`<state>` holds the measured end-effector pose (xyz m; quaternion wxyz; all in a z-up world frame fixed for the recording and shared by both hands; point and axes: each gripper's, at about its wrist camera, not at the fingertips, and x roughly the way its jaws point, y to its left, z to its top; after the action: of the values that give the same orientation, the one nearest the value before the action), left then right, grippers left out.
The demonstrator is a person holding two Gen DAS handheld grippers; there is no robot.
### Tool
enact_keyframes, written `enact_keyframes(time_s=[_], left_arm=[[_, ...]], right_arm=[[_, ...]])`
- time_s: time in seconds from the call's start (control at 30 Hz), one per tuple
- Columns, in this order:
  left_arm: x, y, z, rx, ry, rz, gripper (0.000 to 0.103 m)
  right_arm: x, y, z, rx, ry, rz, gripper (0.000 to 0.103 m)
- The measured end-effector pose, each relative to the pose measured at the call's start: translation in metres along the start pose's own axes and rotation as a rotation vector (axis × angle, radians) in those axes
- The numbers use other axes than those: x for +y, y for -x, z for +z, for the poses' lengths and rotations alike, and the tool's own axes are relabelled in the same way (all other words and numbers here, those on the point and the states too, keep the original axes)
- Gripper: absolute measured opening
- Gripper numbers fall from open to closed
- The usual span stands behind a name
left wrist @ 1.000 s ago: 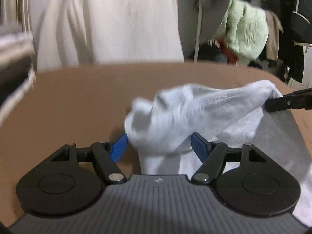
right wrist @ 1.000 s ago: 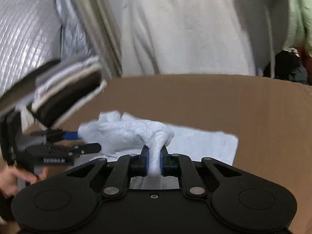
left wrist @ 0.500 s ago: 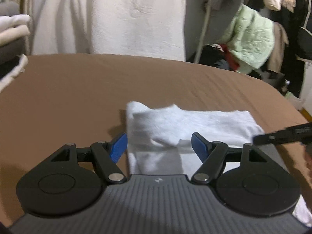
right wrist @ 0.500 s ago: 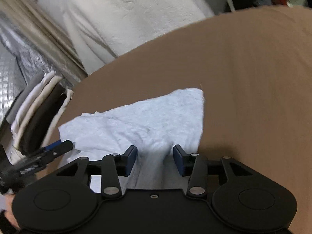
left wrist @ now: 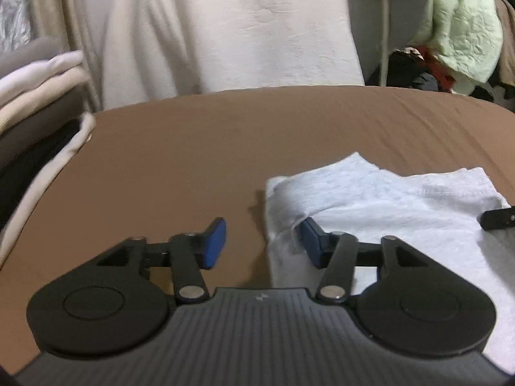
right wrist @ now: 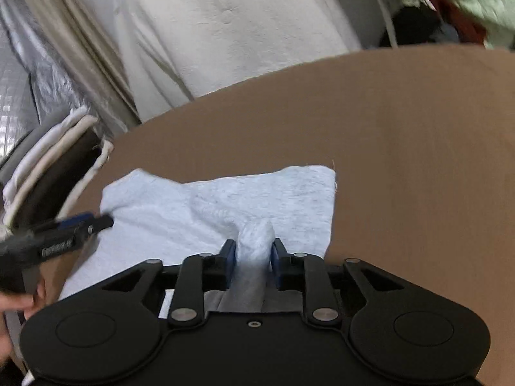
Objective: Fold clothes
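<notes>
Right gripper [right wrist: 252,251] jaws pinching a bunched fold of the pale blue garment [right wrist: 209,206], left gripper [left wrist: 262,244] jaws wide open around its edge.

The near part of the pale garment [right wrist: 225,202] is hidden behind the right gripper [right wrist: 252,254] body in the right wrist view. In the left wrist view, one blue pad of the left gripper [left wrist: 262,241] is partly covered by a fold of the garment. The stacked clothes [left wrist: 35,109] at the brown surface's [left wrist: 193,148] left edge are blurred and cut off by the frame. A hand [right wrist: 17,305] is cropped at the left margin.
</notes>
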<state>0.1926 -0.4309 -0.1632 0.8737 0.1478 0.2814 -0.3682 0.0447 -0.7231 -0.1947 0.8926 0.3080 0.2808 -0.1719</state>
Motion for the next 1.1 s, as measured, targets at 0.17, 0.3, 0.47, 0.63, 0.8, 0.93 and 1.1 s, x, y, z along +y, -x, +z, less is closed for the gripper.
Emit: enact_keyframes(time_s=[0.17,0.3,0.47,0.63,0.8,0.93,1.1], left_arm=[[0.013,0.039,-0.018,0.033,0.085,-0.124,0.070],[0.005,0.057,-0.054,0.177,0.012,-0.051,0.069],[0.004,0.090,-0.093,0.197,0.010,0.080,0.063],[0.017,0.123,-0.114,0.237,0.141,0.062,0.061],[0.047,0.158,-0.143,0.229,0.368,-0.138,0.067],[0.085,0.158,-0.169,0.278,0.770,-0.400,0.068],[0.081,0.143,-0.189,0.400,0.974,-0.598,0.068]], right_arm=[[-0.002,0.012,0.004,-0.013,-0.046,-0.002,0.045],[-0.006,0.014,-0.003,0.017,-0.084,-0.014,0.044],[0.008,0.023,-0.007,0.007,-0.047,-0.086,0.041],[0.024,0.056,-0.008,0.004,-0.054,-0.098,0.044],[0.058,0.105,-0.027,0.006,0.003,0.073,0.047],[0.108,0.119,-0.059,-0.002,0.269,0.154,0.057],[0.170,0.136,-0.100,-0.011,0.603,0.254,0.059]])
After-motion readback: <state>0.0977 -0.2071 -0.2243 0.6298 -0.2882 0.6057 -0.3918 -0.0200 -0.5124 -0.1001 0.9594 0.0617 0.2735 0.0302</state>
